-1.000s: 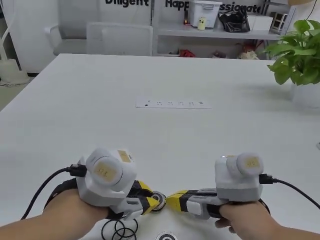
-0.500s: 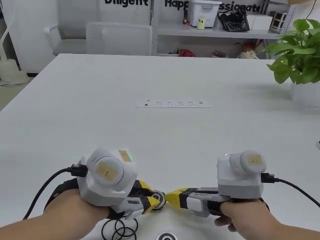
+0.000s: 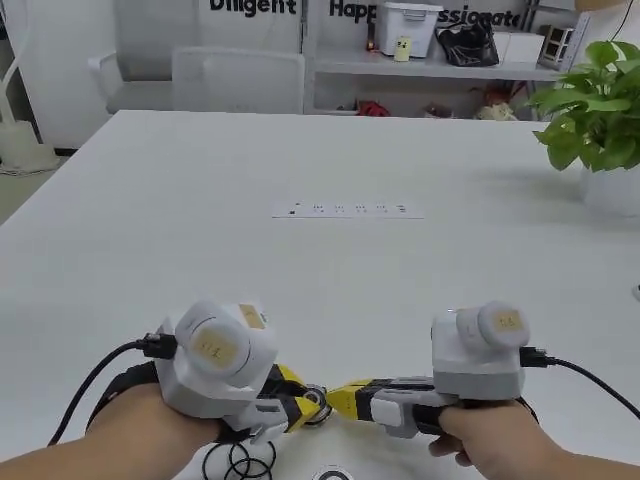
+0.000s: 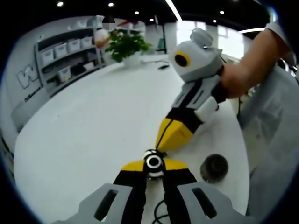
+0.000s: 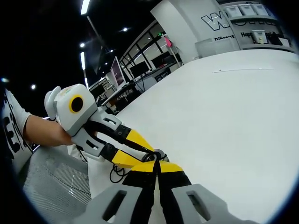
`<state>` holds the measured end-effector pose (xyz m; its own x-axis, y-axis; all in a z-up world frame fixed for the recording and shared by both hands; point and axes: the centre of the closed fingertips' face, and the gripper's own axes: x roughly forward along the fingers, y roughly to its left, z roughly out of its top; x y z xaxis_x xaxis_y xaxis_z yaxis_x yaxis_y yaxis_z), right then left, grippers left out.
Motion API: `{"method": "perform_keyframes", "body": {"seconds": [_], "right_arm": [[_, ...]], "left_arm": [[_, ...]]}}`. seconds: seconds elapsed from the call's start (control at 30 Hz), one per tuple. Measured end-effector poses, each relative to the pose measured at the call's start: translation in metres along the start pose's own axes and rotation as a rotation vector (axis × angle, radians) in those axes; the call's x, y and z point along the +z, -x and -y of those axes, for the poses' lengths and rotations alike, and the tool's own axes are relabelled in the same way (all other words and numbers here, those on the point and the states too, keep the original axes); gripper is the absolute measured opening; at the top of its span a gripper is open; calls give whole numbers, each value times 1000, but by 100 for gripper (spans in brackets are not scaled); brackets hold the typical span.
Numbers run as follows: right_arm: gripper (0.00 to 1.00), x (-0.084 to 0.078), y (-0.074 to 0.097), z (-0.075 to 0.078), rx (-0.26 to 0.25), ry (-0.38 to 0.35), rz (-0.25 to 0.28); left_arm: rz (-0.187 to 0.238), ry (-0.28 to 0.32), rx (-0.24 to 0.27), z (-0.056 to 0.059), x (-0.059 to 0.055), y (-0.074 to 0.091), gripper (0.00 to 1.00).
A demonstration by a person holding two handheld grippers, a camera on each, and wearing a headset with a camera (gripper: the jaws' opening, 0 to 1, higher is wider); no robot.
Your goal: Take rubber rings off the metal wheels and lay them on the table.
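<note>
Black rubber rings (image 3: 240, 460) lie loose and overlapping on the white table (image 3: 330, 280), at the near edge of the head view, just below the left gripper (image 3: 303, 406). That gripper is held low over the tabletop by a hand (image 3: 150, 425), with a black cable trailing off its left side. In the left gripper view its yellow-tipped jaws are drawn in narrow and clamp a small metal wheel (image 4: 153, 162), round face toward the camera, with a dark band around a pale centre. The wheel sits between the two grippers, just above the table.

The right gripper (image 3: 335, 398) reaches in from the other side, level with the left one, and its yellow tips meet the wheel at the rim. In the right gripper view its jaws are nearly pressed together, with only a thin line between them. Whether a ring is pinched there cannot be told.

A second metal wheel (image 4: 214, 168) lies flat on the table near the grippers, on the person's side. Farther back, mid-table, lies a white power strip (image 3: 347, 209). A green potted plant (image 3: 592, 100) stands at the far right edge.
</note>
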<state>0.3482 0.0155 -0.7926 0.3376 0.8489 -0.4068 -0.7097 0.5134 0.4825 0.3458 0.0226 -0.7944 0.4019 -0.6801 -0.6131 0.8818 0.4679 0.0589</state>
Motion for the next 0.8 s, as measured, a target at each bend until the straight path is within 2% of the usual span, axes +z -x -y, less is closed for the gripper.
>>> {"method": "perform_keyframes", "body": {"seconds": [0.4, 0.43, 0.47, 0.53, 0.8], "right_arm": [[0, 1, -3, -8, 26, 15, -3], [0, 1, -4, -18, 69, 8, -1], [0, 7, -4, -17, 57, 27, 26], [0, 5, -4, -19, 54, 34, 3], [0, 1, -1, -8, 24, 16, 2]], "left_arm": [[1, 0, -3, 2, 0, 0, 13], [1, 1, -2, 2, 0, 0, 13], [3, 0, -2, 2, 0, 0, 13], [3, 1, -2, 2, 0, 0, 13], [7, -2, -1, 2, 1, 0, 13]]}}
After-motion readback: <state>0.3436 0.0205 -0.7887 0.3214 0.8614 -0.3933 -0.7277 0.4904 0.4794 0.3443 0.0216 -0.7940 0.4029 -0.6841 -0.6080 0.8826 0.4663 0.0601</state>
